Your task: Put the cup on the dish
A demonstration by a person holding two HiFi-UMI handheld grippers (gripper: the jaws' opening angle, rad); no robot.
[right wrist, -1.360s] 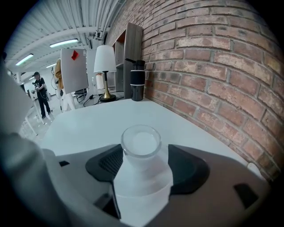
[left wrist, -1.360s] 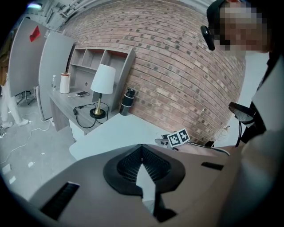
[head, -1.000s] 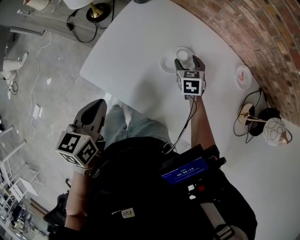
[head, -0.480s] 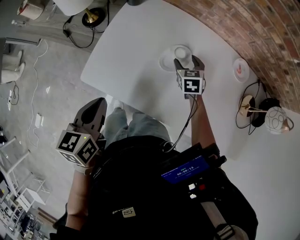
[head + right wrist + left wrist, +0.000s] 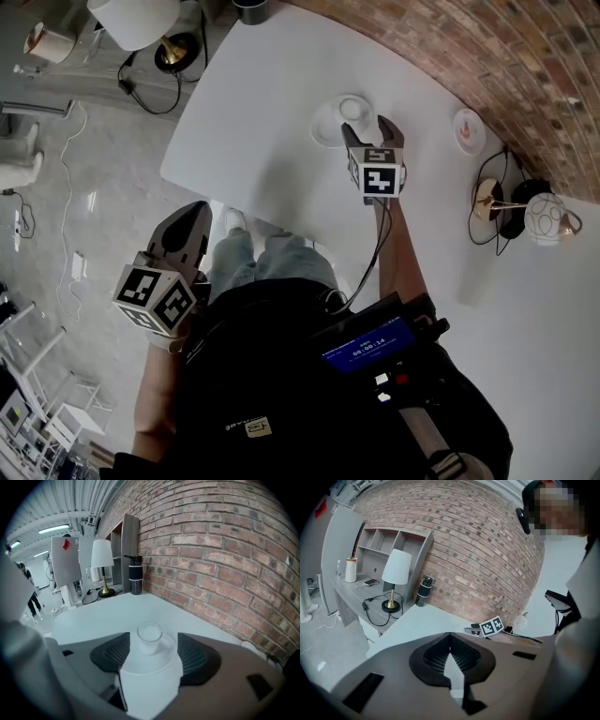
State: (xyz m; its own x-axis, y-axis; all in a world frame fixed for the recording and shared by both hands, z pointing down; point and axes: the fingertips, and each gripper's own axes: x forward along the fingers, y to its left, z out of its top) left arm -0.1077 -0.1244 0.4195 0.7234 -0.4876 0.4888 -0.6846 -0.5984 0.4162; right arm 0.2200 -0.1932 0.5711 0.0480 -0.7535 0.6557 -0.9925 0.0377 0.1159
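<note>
Right gripper [image 5: 366, 127] spread wide — cup [image 5: 150, 638] upright on dish [image 5: 161, 663], gaps either side.

The white table [image 5: 262, 122] carries a white dish [image 5: 324, 127] near its middle, a smaller plate [image 5: 468, 129] beside the brick wall [image 5: 525, 66], a corded lamp [image 5: 547, 219], and a dark flask [image 5: 136, 581] at its far corner.

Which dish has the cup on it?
The dish just ahead of the open right hand-held gripper holds the cup. The other dish, nearer the brick wall, has only a red mark and no cup.
</note>
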